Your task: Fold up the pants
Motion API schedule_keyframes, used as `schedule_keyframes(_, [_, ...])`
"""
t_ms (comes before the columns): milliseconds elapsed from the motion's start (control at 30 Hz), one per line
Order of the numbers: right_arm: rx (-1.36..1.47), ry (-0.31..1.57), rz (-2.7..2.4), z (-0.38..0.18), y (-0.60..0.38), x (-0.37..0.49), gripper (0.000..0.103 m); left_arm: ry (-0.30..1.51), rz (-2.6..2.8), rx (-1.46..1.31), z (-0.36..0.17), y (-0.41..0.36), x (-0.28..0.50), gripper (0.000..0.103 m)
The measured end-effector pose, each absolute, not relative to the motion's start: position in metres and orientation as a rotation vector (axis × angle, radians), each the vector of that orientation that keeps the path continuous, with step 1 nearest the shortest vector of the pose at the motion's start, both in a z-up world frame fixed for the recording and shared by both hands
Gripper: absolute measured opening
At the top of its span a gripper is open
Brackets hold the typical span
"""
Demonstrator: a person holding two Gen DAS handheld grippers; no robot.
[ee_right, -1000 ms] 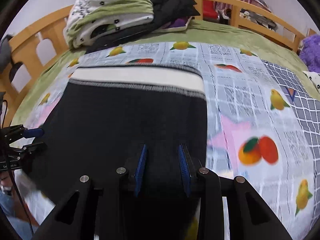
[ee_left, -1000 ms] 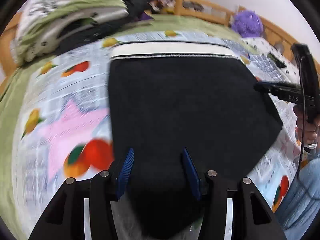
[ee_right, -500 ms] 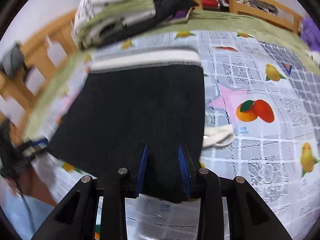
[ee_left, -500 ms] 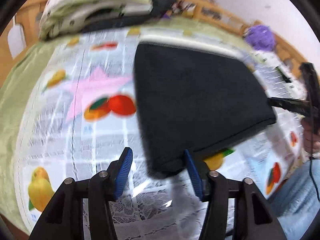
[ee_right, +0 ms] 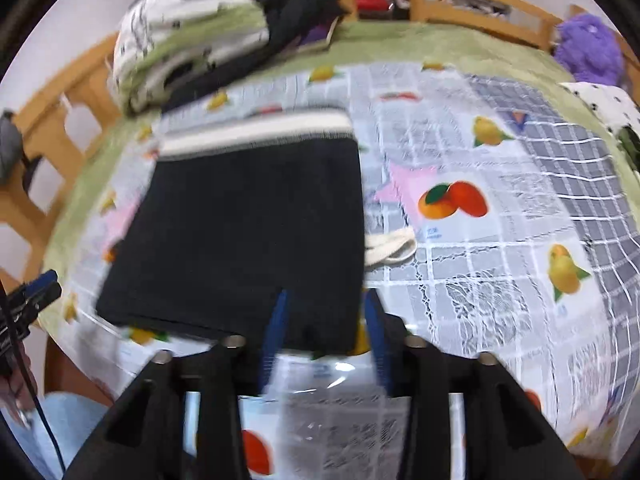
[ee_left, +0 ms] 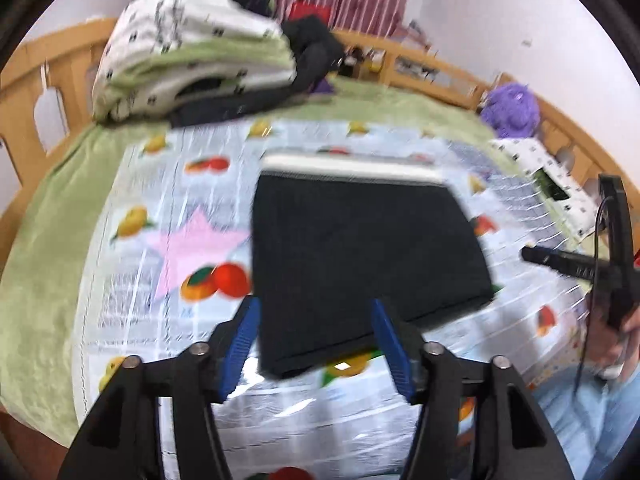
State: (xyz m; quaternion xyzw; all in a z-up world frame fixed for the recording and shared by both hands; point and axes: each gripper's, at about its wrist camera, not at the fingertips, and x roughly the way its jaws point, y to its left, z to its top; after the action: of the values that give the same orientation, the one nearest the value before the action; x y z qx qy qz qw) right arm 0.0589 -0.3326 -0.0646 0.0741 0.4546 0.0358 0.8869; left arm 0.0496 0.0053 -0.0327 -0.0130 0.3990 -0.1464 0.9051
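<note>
The black pants lie folded flat on the fruit-print cloth, their white waistband on the far side. My left gripper hovers over their near edge; its jaws are opening and the pads touch nothing. My right gripper hangs above the pants' near right corner, jaws opening too, with the fabric lying loose below them. A white drawstring loop pokes out at the pants' right edge. Each gripper also shows in the other's view: the right gripper and the left gripper.
A stack of white-and-green bedding and dark clothes sits at the far end of the bed. A purple plush toy rests by the wooden rail. A person's jeans-clad leg is at the near right.
Both grippers have lifted and pulled back from the pants. The right jaws, shut on the fabric before, have widened and let it go. The pants now lie flat.
</note>
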Motion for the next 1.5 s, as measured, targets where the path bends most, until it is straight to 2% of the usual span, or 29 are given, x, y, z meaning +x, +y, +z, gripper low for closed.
schedule_keyframes(67, [0.139,0.882,0.075,-0.047,-0.319,0.043,0.065,0.793,-0.326,-0.021,-0.021,-0.009,0.036,0.064])
schedule_keyframes(233, [0.083,0.811,0.052,-0.031,-0.288,0.003,0.068,0.785,-0.349,-0.031,-0.020,-0.031,0.004,0.065])
schedule_keyframes(300, [0.049,0.783,0.026,-0.028,-0.280,-0.009,0.074,0.775,-0.300,0.013,-0.019,-0.030,-0.006,0.065])
schedule_keyframes(400, [0.051,0.733,0.010,-0.019,-0.272,-0.027,0.079,0.766,-0.287,-0.063,-0.015,-0.012,-0.013,0.066])
schedule_keyframes(467, [0.044,0.695,-0.019,-0.011,-0.268,-0.037,0.093,0.781,-0.273,-0.097,-0.016,-0.004,-0.015,0.066])
schedule_keyframes(833, [0.038,0.710,-0.013,-0.004,-0.260,-0.045,0.094,0.697,-0.183,0.067,-0.006,-0.024,-0.040,0.066])
schedule_keyframes(1500, [0.025,0.712,-0.006,-0.002,-0.260,-0.051,0.094,0.711,-0.181,0.035,-0.004,-0.023,-0.039,0.066])
